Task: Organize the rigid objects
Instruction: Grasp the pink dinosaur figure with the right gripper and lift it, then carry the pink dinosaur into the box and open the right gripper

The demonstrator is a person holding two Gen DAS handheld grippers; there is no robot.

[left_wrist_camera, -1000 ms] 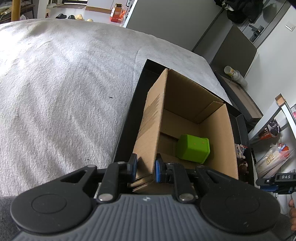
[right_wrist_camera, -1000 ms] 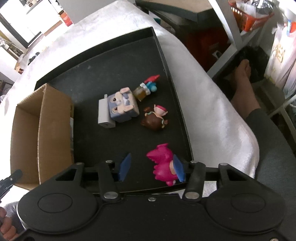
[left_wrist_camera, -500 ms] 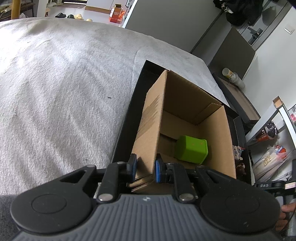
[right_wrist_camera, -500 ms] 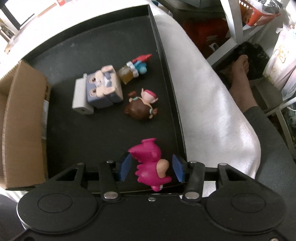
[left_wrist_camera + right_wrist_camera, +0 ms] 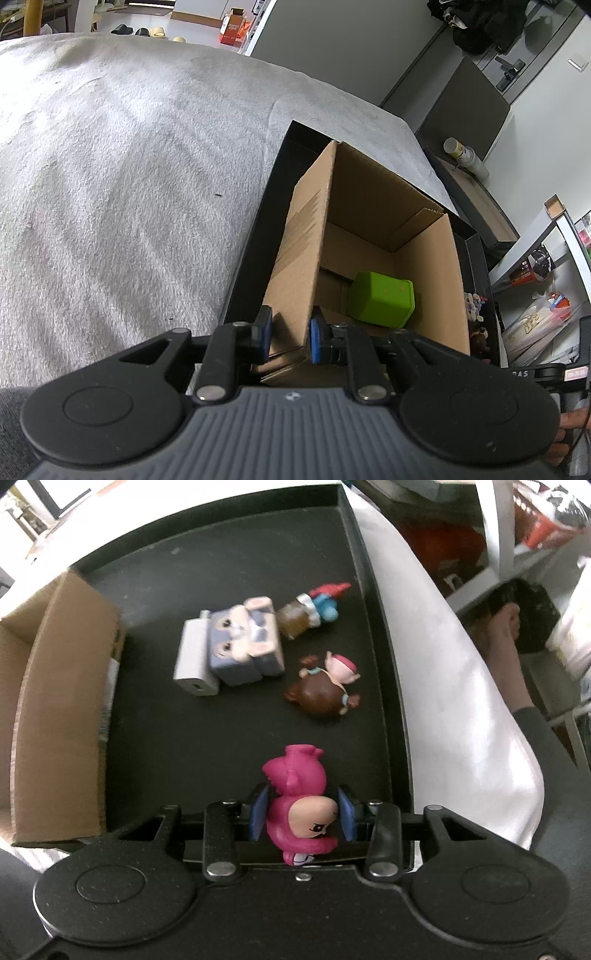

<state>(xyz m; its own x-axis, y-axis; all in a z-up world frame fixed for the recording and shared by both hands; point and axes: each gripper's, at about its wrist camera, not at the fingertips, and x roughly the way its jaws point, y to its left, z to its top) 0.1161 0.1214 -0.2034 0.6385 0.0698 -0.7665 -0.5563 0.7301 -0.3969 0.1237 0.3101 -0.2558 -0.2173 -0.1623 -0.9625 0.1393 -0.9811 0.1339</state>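
Observation:
In the left wrist view an open cardboard box (image 5: 369, 192) stands in a black tray (image 5: 255, 251) with a green cube (image 5: 382, 299) on its floor. My left gripper (image 5: 290, 334) is shut on the box's near wall, one pad on each face. In the right wrist view a pink figure (image 5: 295, 775) lies on the tray (image 5: 221, 572) near its front right corner. My right gripper (image 5: 303, 814) points down over it. Its jaws are closing, and both pads sit against the figure's sides.
Further back on the tray lie a blue-grey rabbit block (image 5: 243, 642), a white charger (image 5: 192, 657), a brown-haired doll (image 5: 325, 690) and a small bottle figure (image 5: 314, 605). The box (image 5: 59, 701) fills the tray's left. A person's foot (image 5: 506, 635) is to the right, past the white cloth (image 5: 461, 701).
My right gripper has come down and shifted over the pink figure, which now lies between its pads, and the jaws have narrowed. The left gripper still holds the box wall.

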